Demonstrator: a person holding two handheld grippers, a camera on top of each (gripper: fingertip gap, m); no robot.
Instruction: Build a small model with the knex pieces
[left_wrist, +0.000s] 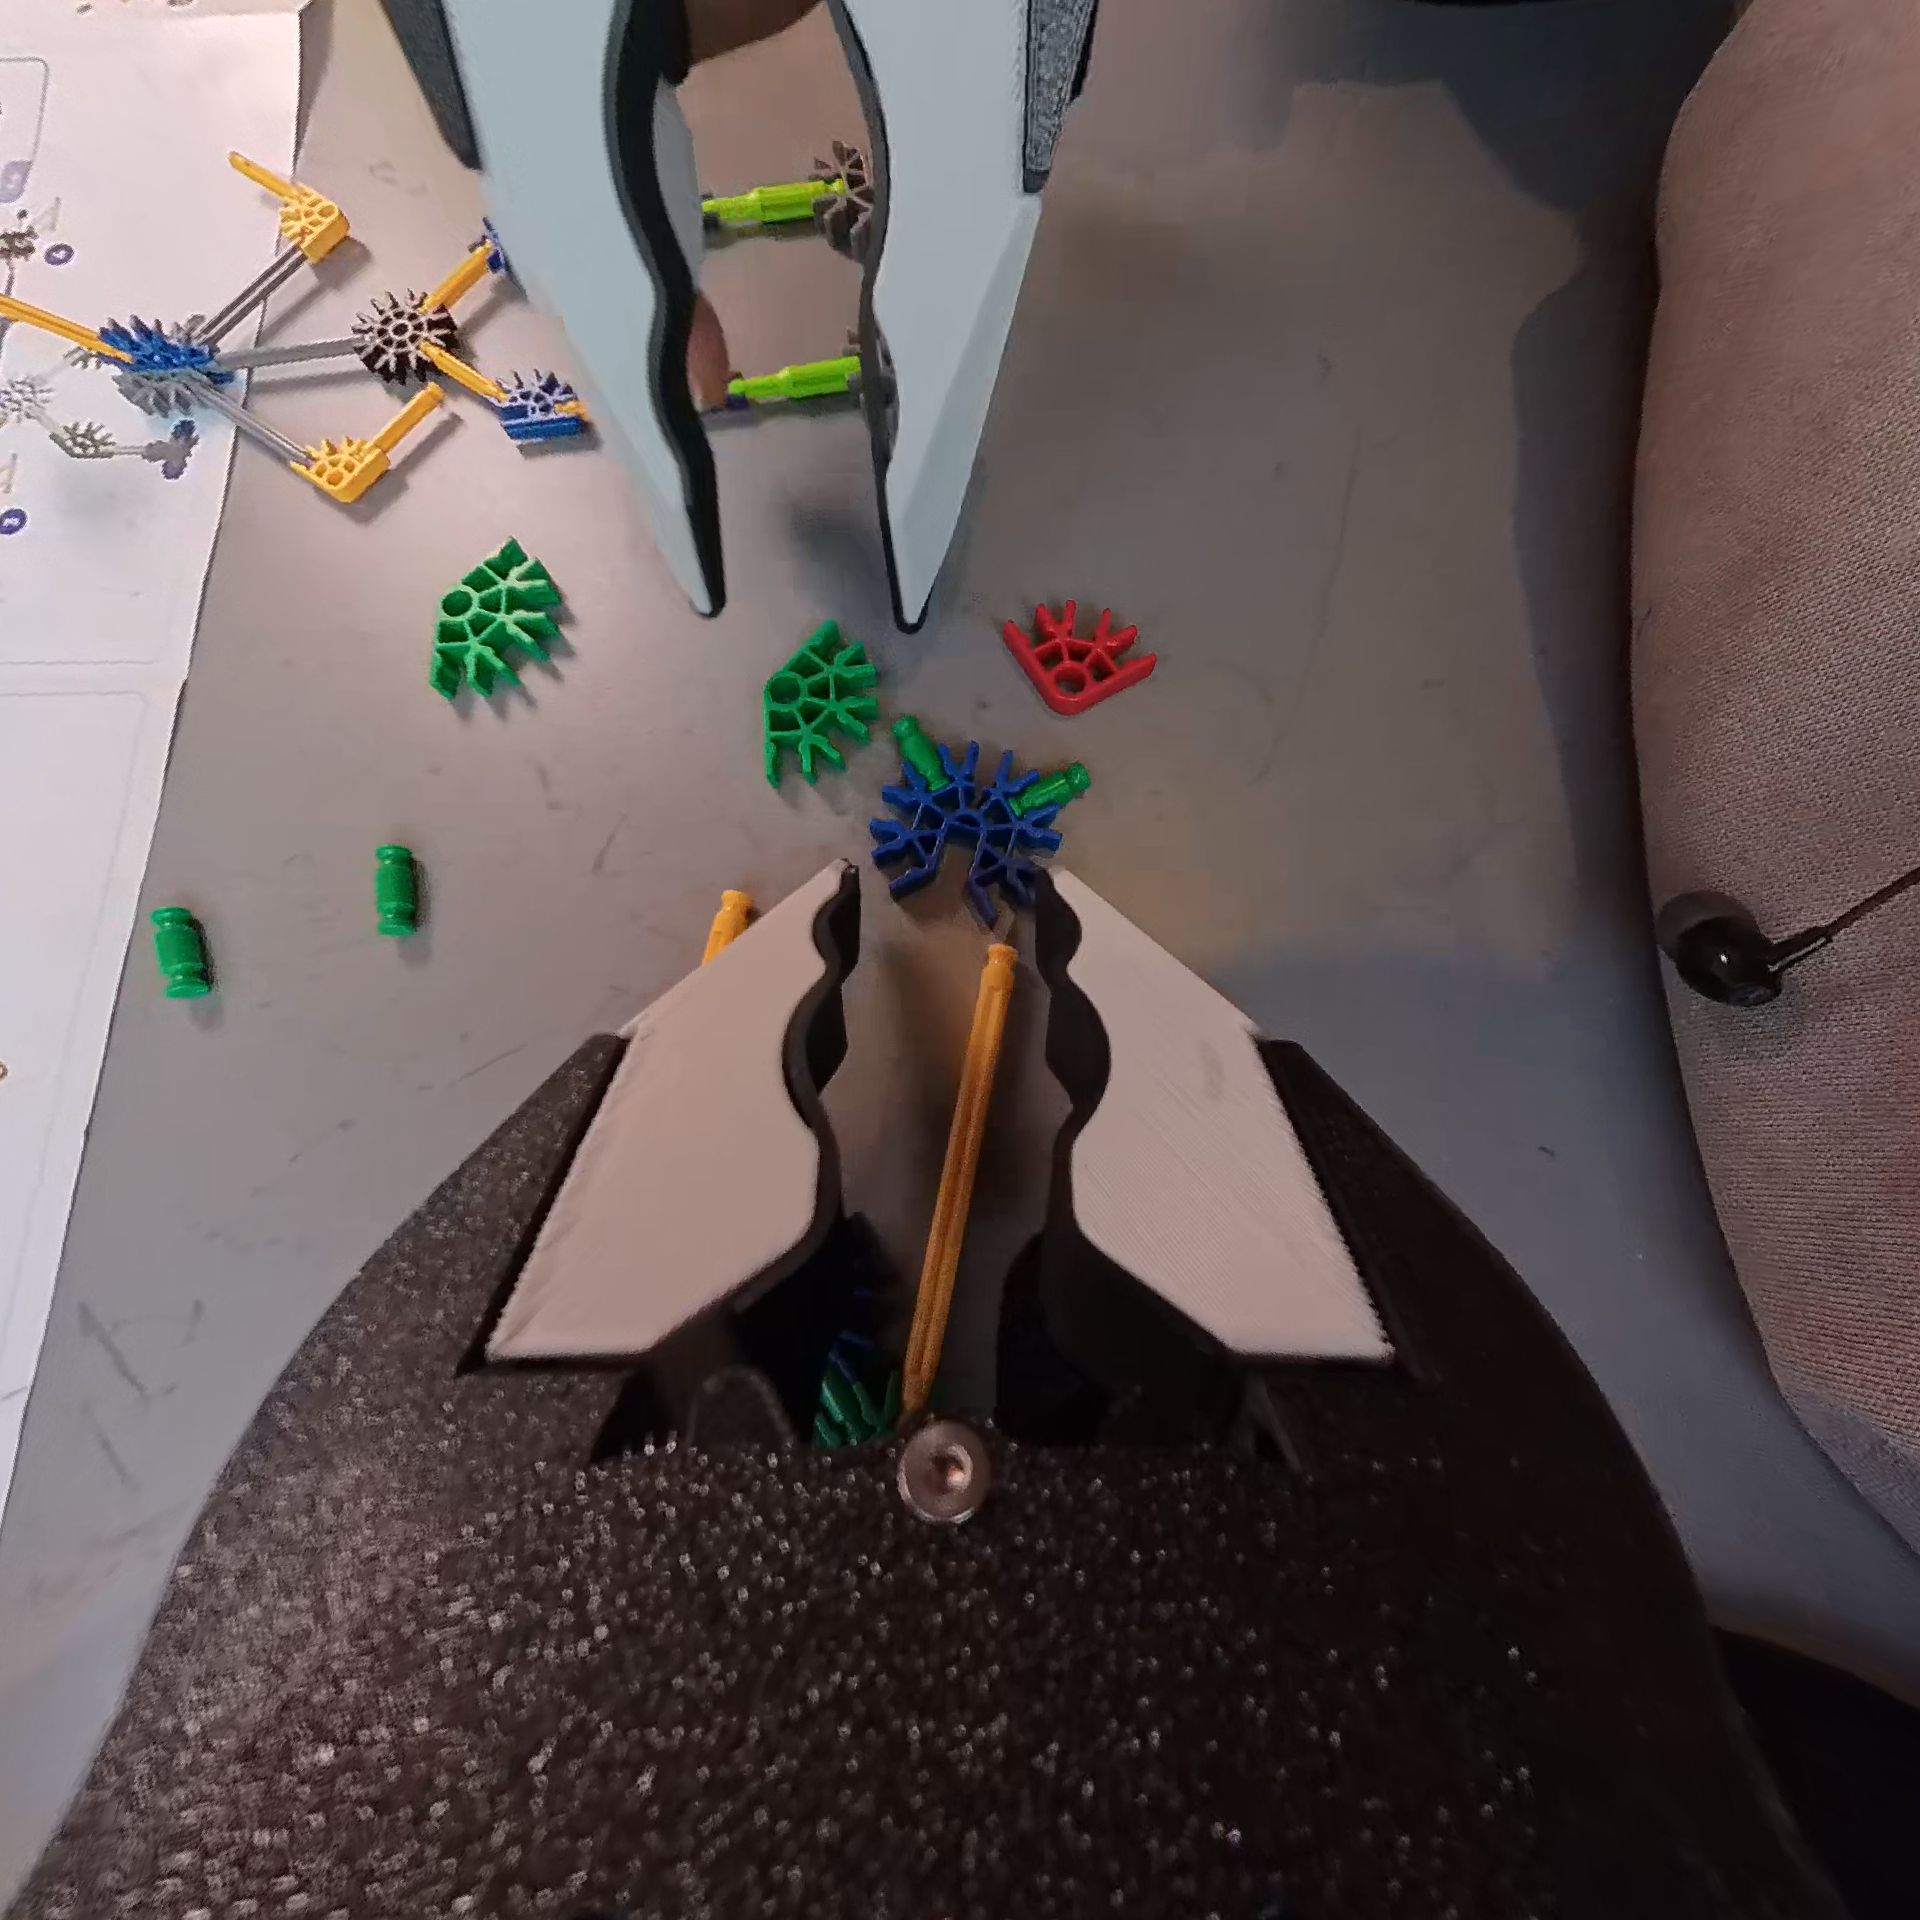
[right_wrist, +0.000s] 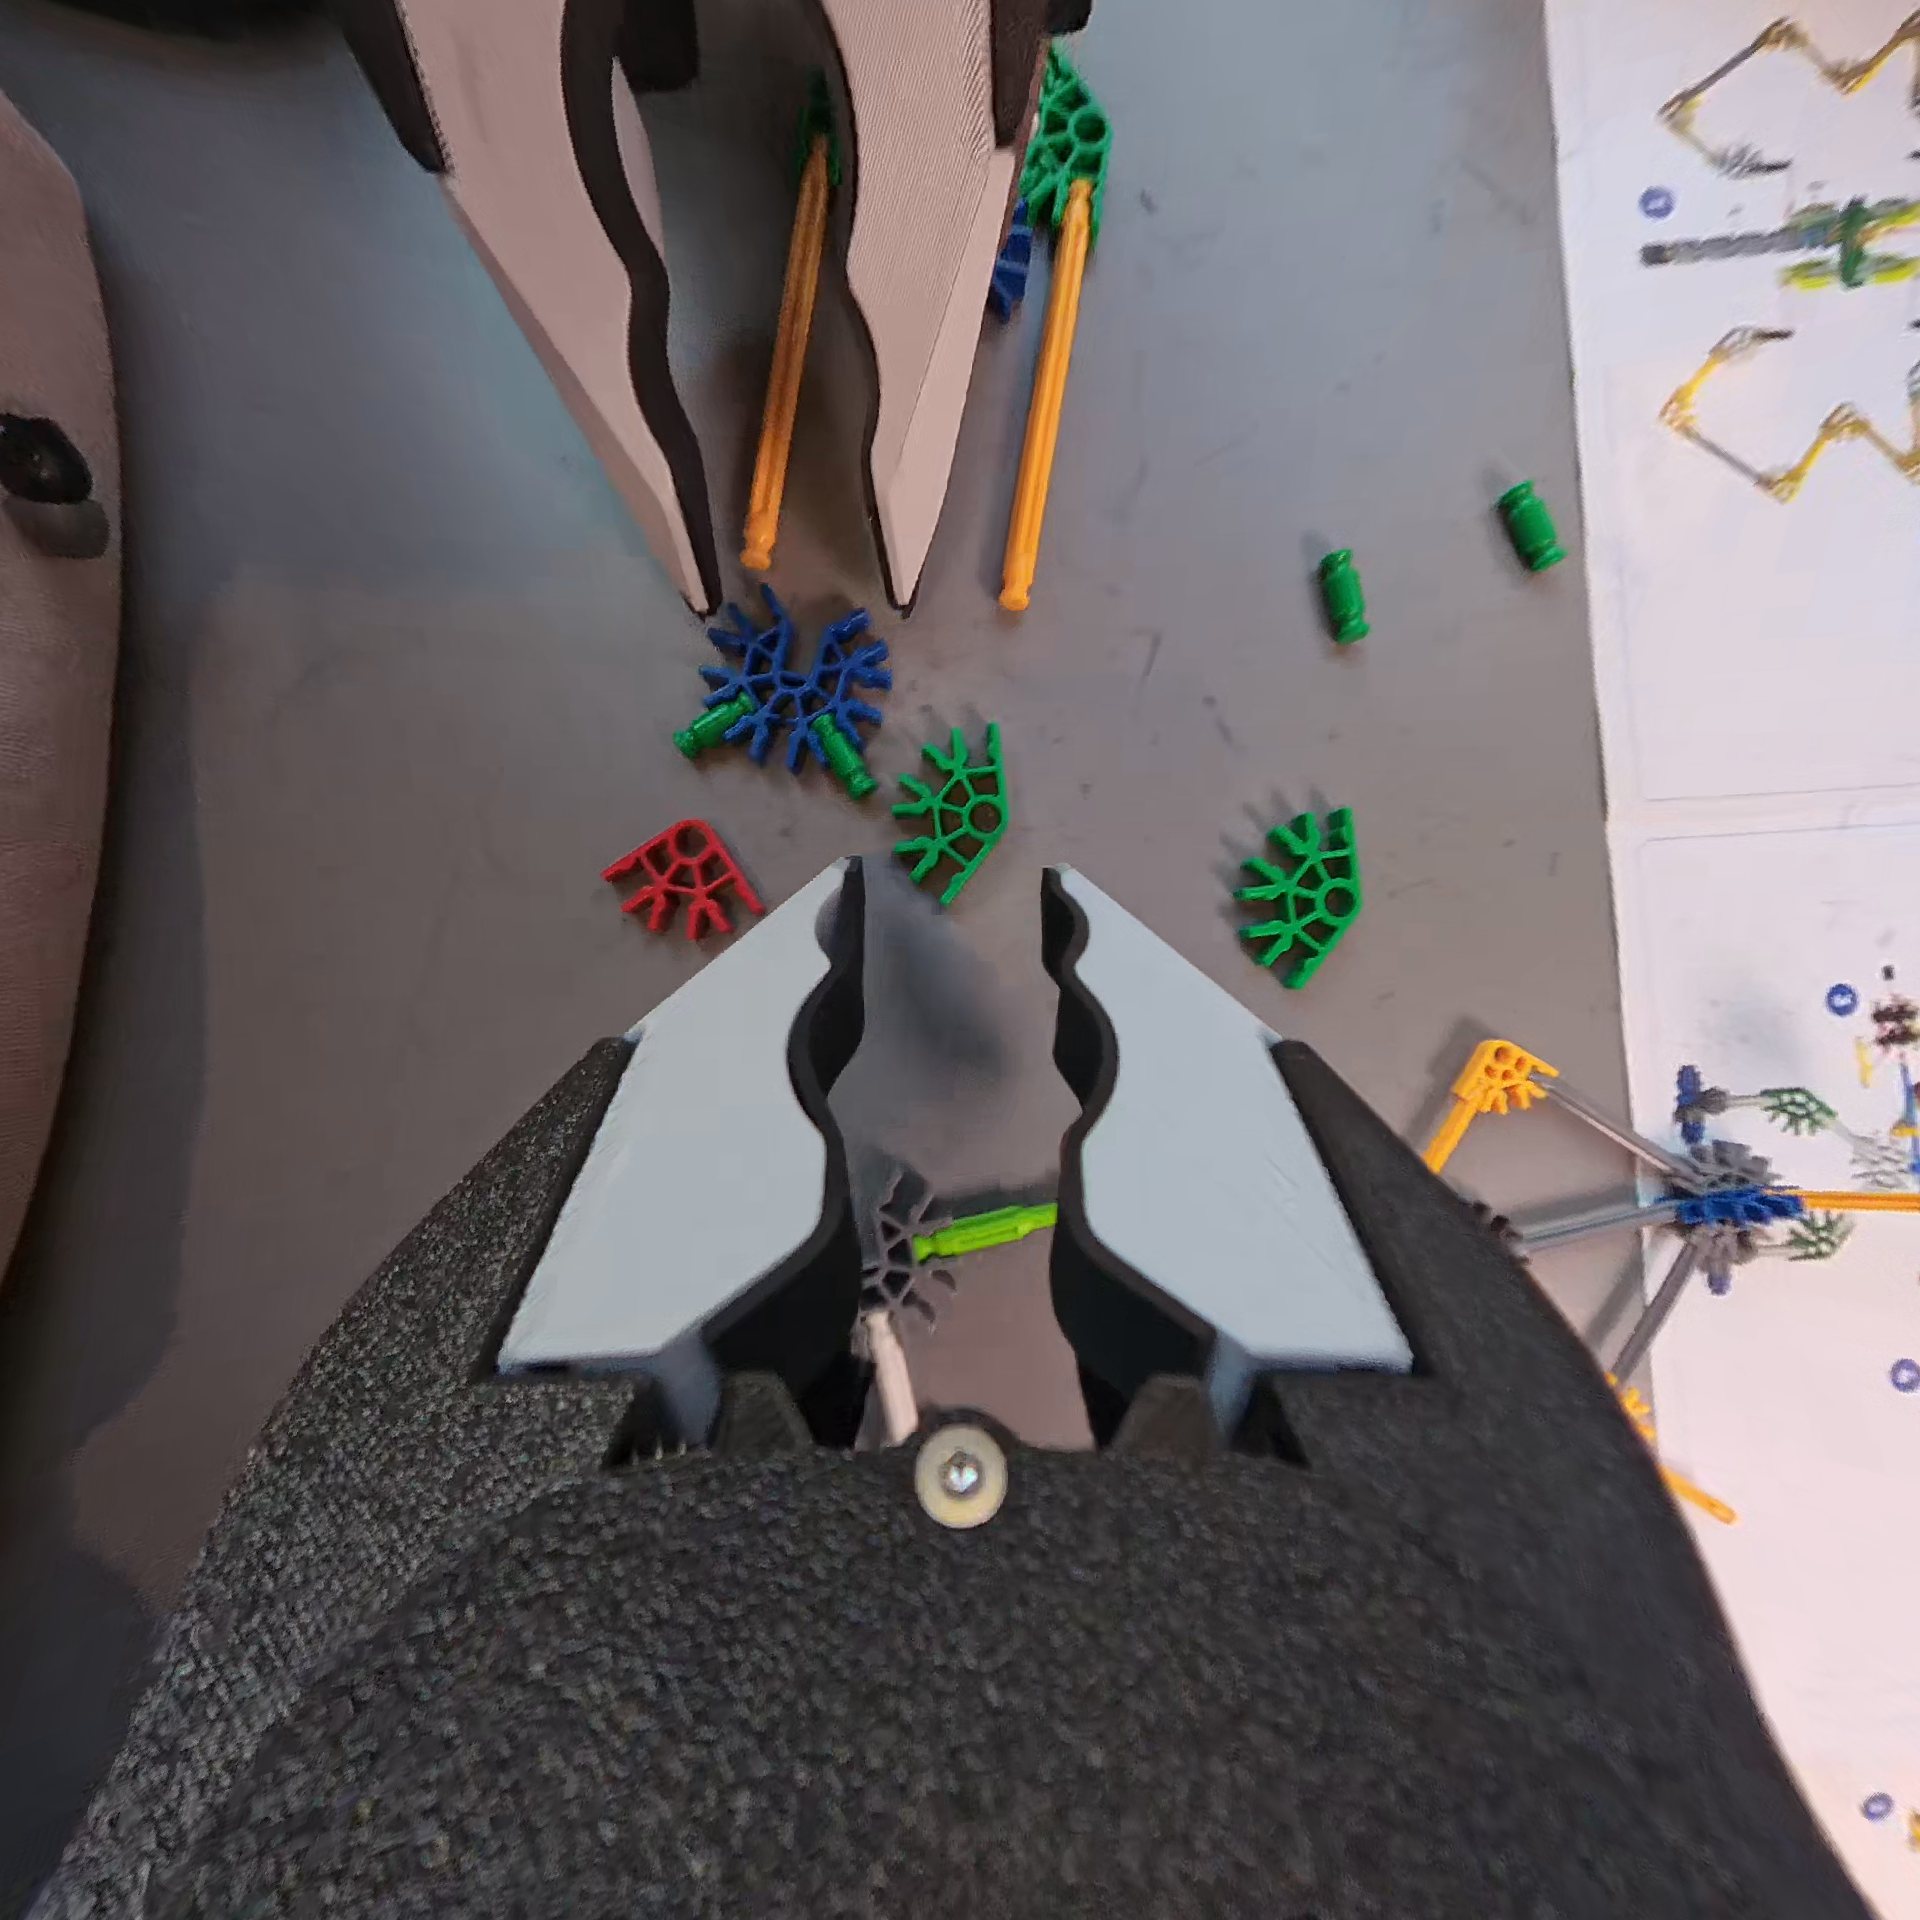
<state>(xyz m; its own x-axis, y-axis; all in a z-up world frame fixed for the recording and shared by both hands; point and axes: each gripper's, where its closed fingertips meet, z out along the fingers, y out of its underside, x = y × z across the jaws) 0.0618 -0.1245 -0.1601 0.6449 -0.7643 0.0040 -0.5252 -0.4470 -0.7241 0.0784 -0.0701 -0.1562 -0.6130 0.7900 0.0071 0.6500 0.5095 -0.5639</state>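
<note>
My left gripper (left_wrist: 945, 878) is open just above the grey table, its tips beside a blue double connector (left_wrist: 966, 821) that carries two short green rods. An orange rod (left_wrist: 971, 1143) lies between its fingers, untouched, and runs back to a green and blue connector under the gripper. My right gripper (right_wrist: 951, 871) is open opposite, its tips near a green connector (right_wrist: 956, 810). A grey connector with a lime rod (right_wrist: 914, 1236) sits low between its fingers, not clamped. The right gripper (left_wrist: 810, 613) faces the left gripper (right_wrist: 805, 606), with the blue connector (right_wrist: 795, 681) between them.
Loose on the table (left_wrist: 1299, 520) are a red connector (left_wrist: 1081, 660), a second green connector (left_wrist: 494, 618) and two green spools (left_wrist: 395, 888). A built rod assembly (left_wrist: 312, 343) lies by a printed sheet (left_wrist: 104, 582). A fabric cushion (left_wrist: 1787, 623) borders the table. The left gripper's tips are roughly 6 centimeters from the right gripper's.
</note>
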